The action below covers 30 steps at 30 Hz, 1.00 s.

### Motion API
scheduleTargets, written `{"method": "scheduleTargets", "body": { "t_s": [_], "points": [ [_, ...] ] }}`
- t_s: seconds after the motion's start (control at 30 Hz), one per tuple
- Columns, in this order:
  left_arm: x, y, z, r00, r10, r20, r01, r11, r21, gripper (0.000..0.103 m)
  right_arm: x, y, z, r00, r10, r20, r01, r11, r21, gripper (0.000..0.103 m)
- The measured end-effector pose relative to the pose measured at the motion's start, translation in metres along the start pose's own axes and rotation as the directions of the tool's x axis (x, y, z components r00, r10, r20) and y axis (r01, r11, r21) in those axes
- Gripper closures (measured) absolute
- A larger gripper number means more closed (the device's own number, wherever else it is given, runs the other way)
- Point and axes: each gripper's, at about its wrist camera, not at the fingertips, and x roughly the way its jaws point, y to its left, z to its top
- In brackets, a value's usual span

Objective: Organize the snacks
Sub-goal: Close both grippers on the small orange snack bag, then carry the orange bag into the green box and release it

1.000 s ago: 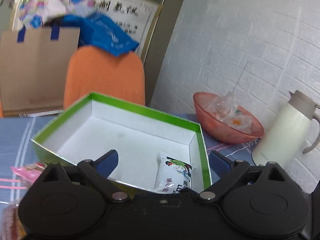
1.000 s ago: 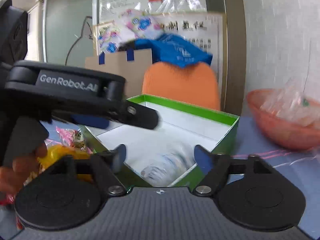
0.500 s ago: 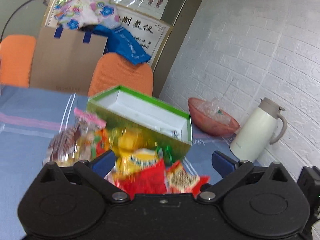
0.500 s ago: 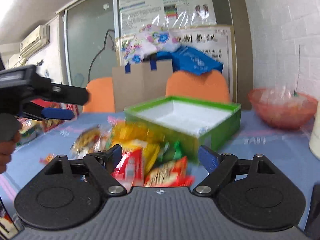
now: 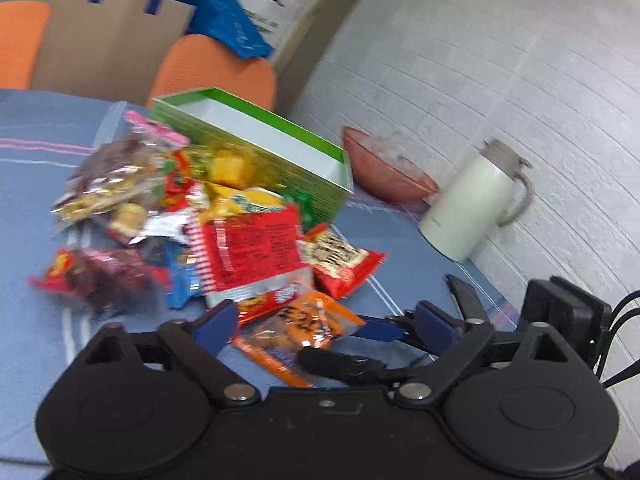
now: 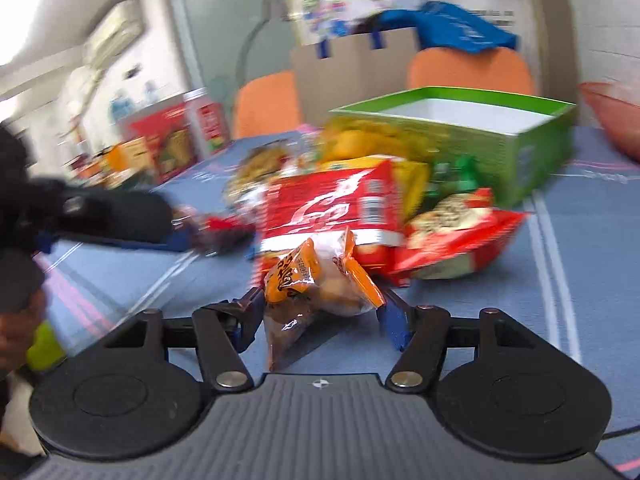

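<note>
A green open box (image 5: 280,160) (image 6: 520,152) with a white inside stands on the blue tablecloth. Against its near side lies a heap of snack packets (image 5: 248,248) (image 6: 332,208), red, yellow and clear ones. An orange packet (image 5: 316,320) (image 6: 320,280) sits at the heap's near edge, and my right gripper (image 6: 322,320) has it between both pads, pressed against its sides. My left gripper (image 5: 325,323) is wide open with nothing held, just short of that same packet. In the right wrist view it shows as a dark blur at the left (image 6: 180,236).
A pink bowl (image 5: 384,168) and a white jug (image 5: 476,208) stand to the right near the brick wall. Orange chairs (image 5: 216,68) and a cardboard sheet (image 5: 112,40) are behind the table. Red boxes and jars (image 6: 168,144) crowd the far left.
Both grippers pulled back from over the box to the heap's near edge. The right jaws narrowed onto the orange packet. The left stayed open.
</note>
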Motion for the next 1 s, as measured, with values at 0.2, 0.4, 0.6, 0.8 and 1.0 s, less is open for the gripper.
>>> {"method": "scheduleTargets", "body": {
  "t_s": [0.2,0.4,0.6,0.8,1.0],
  "points": [
    [0.044,0.006,0.004,0.997,0.000,-0.082,0.001,1.000,0.011,0.000,-0.011,0.003,-0.005,0.995,-0.100,0.023,0.101,0.995,-0.017,0.000],
    [0.059,0.014,-0.008,0.984,-0.048,-0.171,0.046,0.999,-0.018,0.022,-0.006,-0.001,-0.010,0.996,-0.091,-0.007,0.091,0.995,0.037,0.000],
    [0.053,0.018,-0.007,0.988,-0.068,-0.141,0.060,0.997,-0.058,0.021,-0.007,0.002,-0.011,0.996,-0.088,0.004,0.087,0.995,0.039,0.000],
    [0.056,0.020,-0.009,0.989,-0.054,-0.136,0.044,0.996,-0.078,0.029,-0.001,0.008,-0.012,0.998,-0.068,0.006,0.068,0.998,0.012,0.011],
    [0.045,0.000,0.003,0.996,-0.039,-0.079,0.036,0.999,-0.034,0.032,-0.014,0.013,-0.002,0.998,-0.054,0.038,0.055,0.998,-0.020,0.036]
  ]
}}
